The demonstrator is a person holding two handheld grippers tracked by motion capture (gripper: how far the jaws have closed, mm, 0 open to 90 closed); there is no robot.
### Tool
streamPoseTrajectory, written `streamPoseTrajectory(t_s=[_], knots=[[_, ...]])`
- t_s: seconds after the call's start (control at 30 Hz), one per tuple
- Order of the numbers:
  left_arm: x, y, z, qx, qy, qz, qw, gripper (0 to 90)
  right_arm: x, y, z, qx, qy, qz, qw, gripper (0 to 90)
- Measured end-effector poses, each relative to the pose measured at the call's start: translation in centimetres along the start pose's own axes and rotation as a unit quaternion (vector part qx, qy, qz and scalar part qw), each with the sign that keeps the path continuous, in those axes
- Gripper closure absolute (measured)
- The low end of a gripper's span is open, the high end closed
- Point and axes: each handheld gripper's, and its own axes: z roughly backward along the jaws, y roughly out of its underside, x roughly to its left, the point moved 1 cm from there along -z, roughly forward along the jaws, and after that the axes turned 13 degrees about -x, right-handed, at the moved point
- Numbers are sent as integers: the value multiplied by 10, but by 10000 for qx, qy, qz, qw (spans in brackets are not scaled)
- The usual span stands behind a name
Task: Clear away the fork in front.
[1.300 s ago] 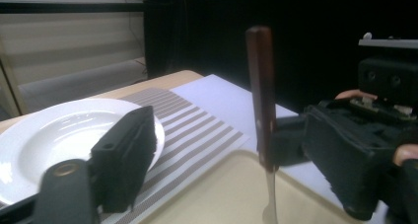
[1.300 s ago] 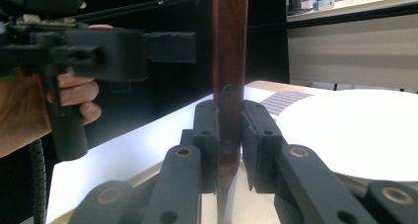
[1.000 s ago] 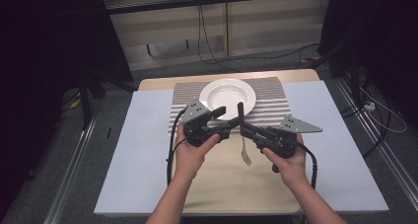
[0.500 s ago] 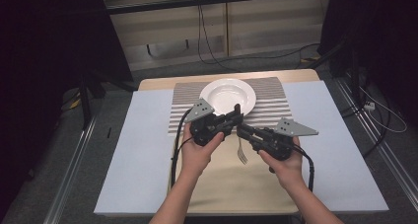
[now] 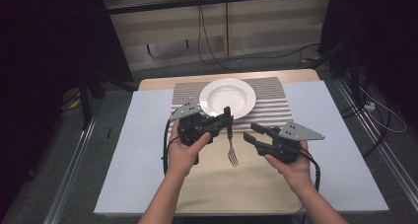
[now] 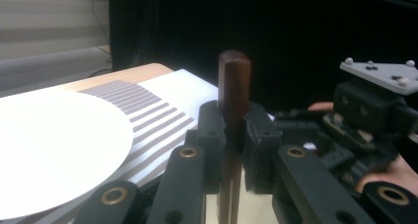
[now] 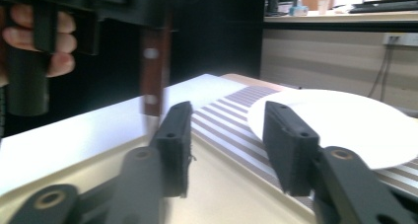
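Left claw [image 5: 226,119] tight on the fork [image 5: 230,145], right claw [image 5: 254,134] just opening, empty, white plate [image 5: 227,96] close behind.

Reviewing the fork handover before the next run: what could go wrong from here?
1. The left gripper pinches the brown wooden-handled metal fork high on its handle, tines hanging down; it could swing or slip in the grip.
2. The right gripper, jaws just opened with nothing between them, sits close beside the fork; a careless move could knock it.
3. If dropped, the fork might strike the round white plate nearby.
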Motion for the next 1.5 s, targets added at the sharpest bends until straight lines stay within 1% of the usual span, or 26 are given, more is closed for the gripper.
streamPoseTrajectory(t_s=[0.03, 0.07, 0.13, 0.17, 0.3, 0.33, 0.37, 0.47, 0.5, 0.53, 0.63, 0.67, 0.73, 0.8, 0.87, 0.97, 1.0, 1.13, 1.23, 1.33, 1.5], knots=[[2, 0, 3, 52, 31, 17, 10000, 800, -3, 0, 4, 36, 63, 10, 10000, 505], [2, 0, 3, 52, 31, 17, 10000, 800, -3, 0, 4, 36, 63, 10, 10000, 505], [3, 1, 6, 93, 41, 69, 9999, 800, -6, 1, 9, 96, 105, 65, 9999, 478], [4, 1, 8, 114, 71, 90, 9999, 801, -8, 1, 11, 118, 136, 88, 9998, 459], [7, 2, 12, 194, 80, 136, 9997, 802, -14, 5, 17, 167, 255, 113, 9995, 383], [7, 2, 13, 213, 85, 143, 9996, 802, -16, 6, 19, 178, 288, 115, 9994, 359], [8, 2, 15, 227, 78, 142, 9996, 802, -17, 7, 21, 188, 361, 91, 9991, 311], [10, 2, 19, 262, 16, 128, 9996, 803, -19, 8, 24, 168, 382, 37, 9991, 304], [11, 2, 20, 252, -7, 136, 9996, 804, -21, 8, 25, 154, 424, 24, 9990, 284], [12, 2, 22, 285, -28, 124, 9995, 804, -21, 8, 25, 154, 424, 24, 9990, 284], [15, 2, 27, 306, -55, 141, 9994, 804, -22, 9, 27, 172, 487, 58, 9986, 267], [15, 2, 28, 317, -62, 138, 9994, 805, -23, 10, 29, 212, 518, 112, 9984, 249], [17, 1, 32, 290, -85, 163, 9994, 804, -23, 10, 30, 205, 494, 102, 9985, 241], [19, 1, 37, 275, -135, 208, 9993, 805, -25, 11, 31, 233, 563, 105, 9981, 214], [21, 0, 39, 306, -135, 226, 9992, 805, -26, 13, 32, 252, 585, 37, 9980, 209], [22, 0, 43, 338, -114, 233, 9991, 806, -26, 14, 34, 275, 609, 49, 9978, 200], [23, 0, 45, 377, -111, 234, 9990, 806, -27, 14, 35, 325, 596, 76, 9977, 193], [26, -1, 50, 410, -111, 262, 9988, 806, -28, 16, 37, 431, 615, 154, 9971, 186], [30, -1, 57, 405, -152, 306, 9986, 806, -28, 18, 40, 488, 582, 172, 9970, 174], [33, 0, 63, 446, -197, 320, 9983, 807, -30, 18, 44, 531, 610, 211, 9965, 173], [37, 1, 70, 503, -241, 346, 9978, 807, -33, 18, 50, 539, 705, 193, 9959, 168]])
